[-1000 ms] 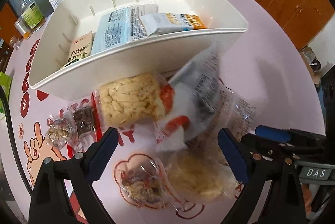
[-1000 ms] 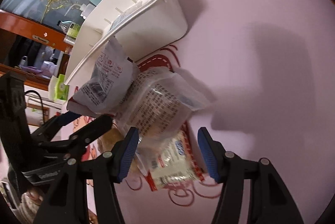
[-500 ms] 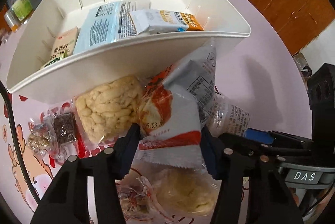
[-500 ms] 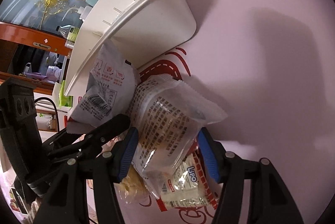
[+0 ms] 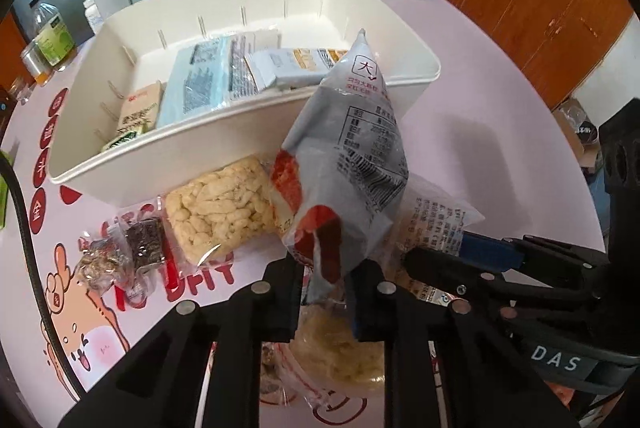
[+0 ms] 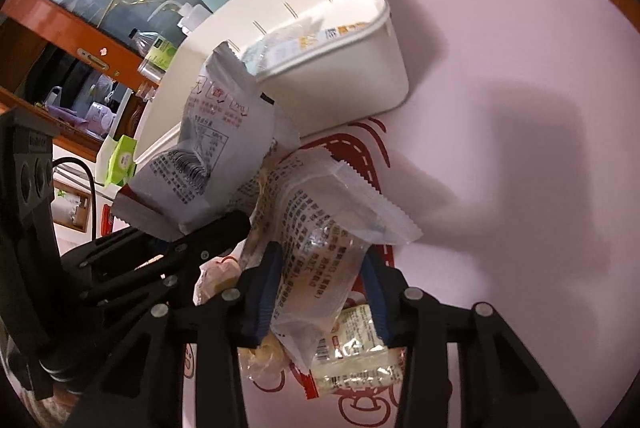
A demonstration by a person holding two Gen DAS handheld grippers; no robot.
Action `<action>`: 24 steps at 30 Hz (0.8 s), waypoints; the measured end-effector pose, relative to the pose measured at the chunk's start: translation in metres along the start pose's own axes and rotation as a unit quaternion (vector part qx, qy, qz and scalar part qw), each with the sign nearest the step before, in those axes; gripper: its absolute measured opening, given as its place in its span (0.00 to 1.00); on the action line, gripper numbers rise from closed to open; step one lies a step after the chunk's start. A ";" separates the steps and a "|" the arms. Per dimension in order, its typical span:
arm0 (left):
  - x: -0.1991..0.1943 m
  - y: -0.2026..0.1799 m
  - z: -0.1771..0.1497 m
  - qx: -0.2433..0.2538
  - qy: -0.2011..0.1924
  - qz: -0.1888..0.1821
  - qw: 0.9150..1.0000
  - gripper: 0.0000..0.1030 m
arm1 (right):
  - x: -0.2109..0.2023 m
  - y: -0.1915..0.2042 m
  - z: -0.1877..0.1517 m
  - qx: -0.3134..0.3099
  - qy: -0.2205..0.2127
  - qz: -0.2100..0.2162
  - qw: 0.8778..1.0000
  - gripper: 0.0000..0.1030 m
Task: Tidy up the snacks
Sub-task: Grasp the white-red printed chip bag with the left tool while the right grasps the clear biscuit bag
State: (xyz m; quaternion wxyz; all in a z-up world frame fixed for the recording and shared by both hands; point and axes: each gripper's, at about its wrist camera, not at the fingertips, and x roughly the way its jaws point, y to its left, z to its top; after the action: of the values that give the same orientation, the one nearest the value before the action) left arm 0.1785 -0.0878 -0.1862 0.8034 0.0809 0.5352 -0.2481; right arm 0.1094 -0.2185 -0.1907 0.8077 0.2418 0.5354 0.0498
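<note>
My left gripper (image 5: 326, 282) is shut on a grey and red snack bag (image 5: 352, 164) and holds it up in front of the white bin (image 5: 224, 144). The bag also shows in the right wrist view (image 6: 216, 144). My right gripper (image 6: 324, 292) is shut on a clear printed snack packet (image 6: 320, 240), lifted just off the table; the packet also shows in the left wrist view (image 5: 436, 220). The bin (image 6: 340, 76) holds several packets, among them a pale blue one (image 5: 196, 84).
On the pink table (image 5: 480, 132) lie a puffed rice cake pack (image 5: 220, 208), small dark and nut bars (image 5: 140, 240), a yellow snack pack (image 5: 340, 352) under my left gripper, and a Lipo packet (image 6: 356, 360). Bottles (image 5: 50, 36) stand behind the bin.
Both grippers have closed on their packets and lifted them. The grey and red bag has risen toward the bin's rim; the clear packet has come up off the table.
</note>
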 end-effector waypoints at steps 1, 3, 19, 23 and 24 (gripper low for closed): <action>-0.004 0.001 -0.001 -0.001 -0.004 -0.001 1.000 0.15 | -0.003 0.001 -0.001 -0.002 -0.003 -0.002 1.000 0.37; -0.014 0.002 -0.003 -0.003 -0.015 -0.003 1.000 0.15 | -0.009 0.002 -0.003 -0.004 -0.008 -0.010 1.000 0.36; -0.121 0.016 -0.028 -0.012 -0.091 0.011 0.996 0.15 | -0.089 0.037 -0.017 -0.065 -0.088 -0.044 0.993 0.34; -0.144 0.024 -0.017 -0.011 -0.115 0.029 0.993 0.15 | -0.118 0.060 -0.003 -0.096 -0.128 -0.040 0.986 0.34; -0.149 0.026 -0.013 -0.010 -0.121 0.035 0.992 0.15 | -0.126 0.066 0.002 -0.105 -0.140 -0.041 0.984 0.34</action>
State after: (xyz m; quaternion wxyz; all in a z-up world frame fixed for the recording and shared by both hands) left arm 0.1352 -0.0142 -0.0610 0.8711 0.0606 0.4336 -0.2224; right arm 0.0702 -0.2036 -0.0548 0.8970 0.1381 0.4182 0.0386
